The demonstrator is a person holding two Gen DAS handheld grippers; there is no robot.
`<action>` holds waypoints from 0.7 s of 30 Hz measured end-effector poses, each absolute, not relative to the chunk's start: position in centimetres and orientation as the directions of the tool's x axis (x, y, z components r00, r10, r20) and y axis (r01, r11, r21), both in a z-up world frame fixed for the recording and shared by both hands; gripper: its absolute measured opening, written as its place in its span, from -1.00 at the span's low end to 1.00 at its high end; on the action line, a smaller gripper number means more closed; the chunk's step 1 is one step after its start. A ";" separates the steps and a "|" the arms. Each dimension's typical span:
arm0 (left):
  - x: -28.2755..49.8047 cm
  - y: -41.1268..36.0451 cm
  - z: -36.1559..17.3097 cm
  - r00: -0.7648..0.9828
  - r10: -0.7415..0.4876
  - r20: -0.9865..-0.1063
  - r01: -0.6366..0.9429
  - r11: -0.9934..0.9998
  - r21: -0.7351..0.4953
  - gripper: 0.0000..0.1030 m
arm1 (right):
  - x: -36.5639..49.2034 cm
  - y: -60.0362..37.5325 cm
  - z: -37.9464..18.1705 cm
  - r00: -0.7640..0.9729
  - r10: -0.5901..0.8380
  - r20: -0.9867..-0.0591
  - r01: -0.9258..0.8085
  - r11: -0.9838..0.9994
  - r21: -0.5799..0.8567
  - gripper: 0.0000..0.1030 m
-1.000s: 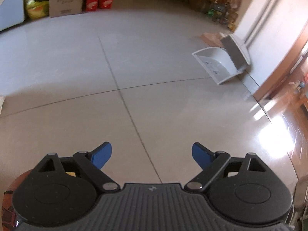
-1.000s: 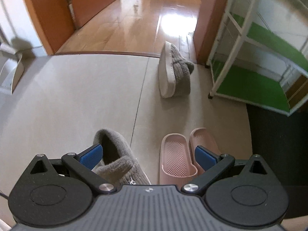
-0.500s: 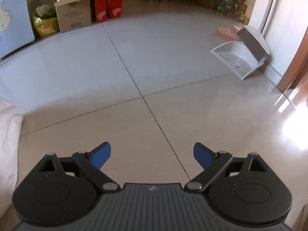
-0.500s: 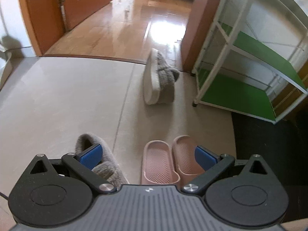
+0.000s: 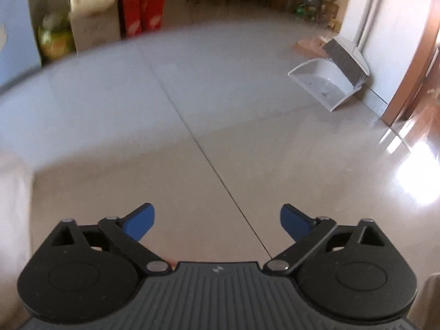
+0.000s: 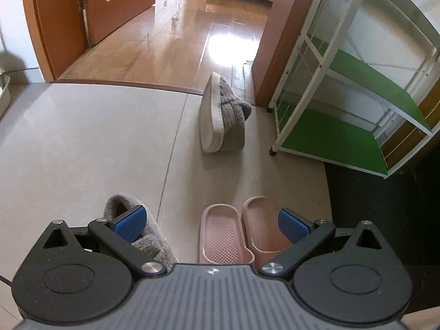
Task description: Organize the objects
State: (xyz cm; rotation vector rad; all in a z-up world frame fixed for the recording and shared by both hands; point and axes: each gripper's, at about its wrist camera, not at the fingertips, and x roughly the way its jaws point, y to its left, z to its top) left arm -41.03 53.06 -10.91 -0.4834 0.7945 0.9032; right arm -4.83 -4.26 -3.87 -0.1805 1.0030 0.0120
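Note:
In the right wrist view a grey fuzzy slipper (image 6: 225,118) lies on its side near the doorway. A second grey slipper (image 6: 137,228) sits on the floor under my left finger. A pair of pink slides (image 6: 236,233) lies side by side just ahead. My right gripper (image 6: 211,222) is open and empty above them. A white rack with green shelves (image 6: 343,110) stands at the right. In the left wrist view my left gripper (image 5: 217,220) is open and empty over bare tile floor.
A white dustpan with a brush (image 5: 330,82) leans by the wall at the right. Cardboard and red boxes (image 5: 115,22) stand along the far wall. An open wooden door (image 6: 90,8) leads to a wood-floored room.
The right gripper has drawn back and tilted up, so the slippers and slides sit further ahead in view. The left gripper has swung, bringing the boxes and dustpan more into view.

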 end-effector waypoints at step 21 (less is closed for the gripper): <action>-30.6 48.0 -24.4 0.249 0.891 -0.380 -0.029 0.399 0.917 0.86 | -3.2 -7.1 -6.7 0.401 -0.112 -0.909 0.141 0.988 -0.059 1.00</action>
